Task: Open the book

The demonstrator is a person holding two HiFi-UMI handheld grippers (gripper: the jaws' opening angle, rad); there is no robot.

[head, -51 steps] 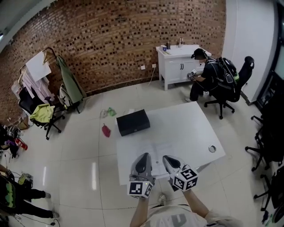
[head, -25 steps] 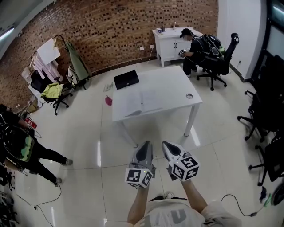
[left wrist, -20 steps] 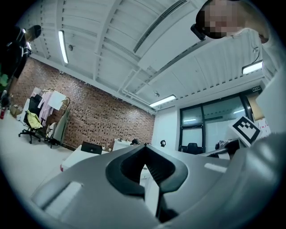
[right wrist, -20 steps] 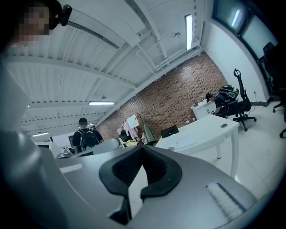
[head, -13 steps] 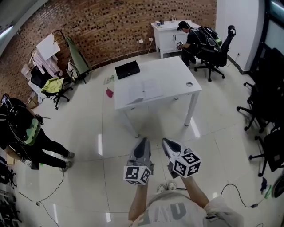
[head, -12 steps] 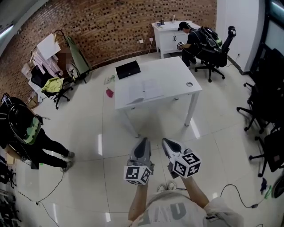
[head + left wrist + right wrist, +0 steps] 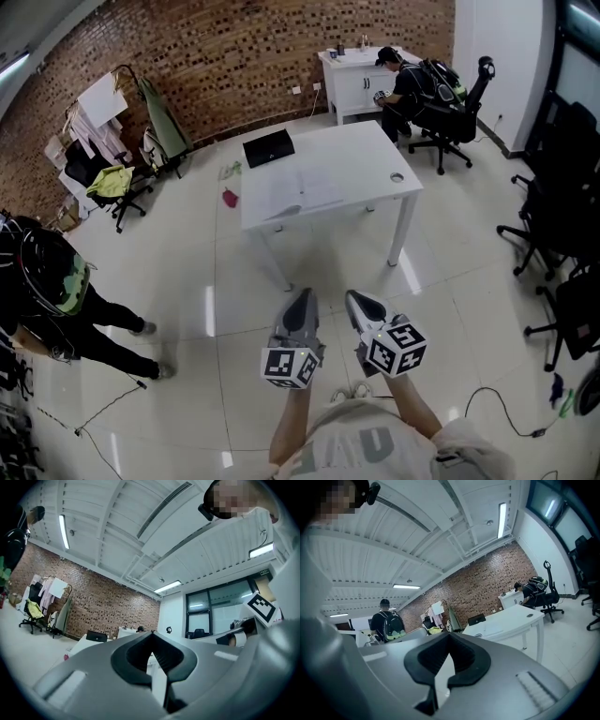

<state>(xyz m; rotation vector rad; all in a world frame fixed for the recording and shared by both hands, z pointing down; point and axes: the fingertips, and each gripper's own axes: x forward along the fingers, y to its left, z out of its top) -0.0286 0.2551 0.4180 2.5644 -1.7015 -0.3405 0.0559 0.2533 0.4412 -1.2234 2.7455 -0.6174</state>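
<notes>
The book (image 7: 304, 194) lies flat on the white table (image 7: 366, 155), pale pages up, and looks spread open. The table stands well ahead of me across bare floor. My left gripper (image 7: 302, 300) and right gripper (image 7: 358, 302) hang side by side over the floor tiles, far short of the table, both shut with nothing between the fingers. In the left gripper view the jaws (image 7: 151, 633) meet at the tip. In the right gripper view the shut gripper (image 7: 449, 635) points level toward the table (image 7: 511, 616).
A black case (image 7: 269, 147) sits at the table's far left corner and a small ring (image 7: 397, 176) near its right edge. A person (image 7: 47, 295) walks at the left. Another person (image 7: 398, 86) sits at a back desk. Office chairs (image 7: 553, 244) line the right. A cable (image 7: 506, 412) lies on the floor.
I have backed away from the table, which now sits much farther off. The person at the left has stepped further along. Both grippers stay shut and side by side.
</notes>
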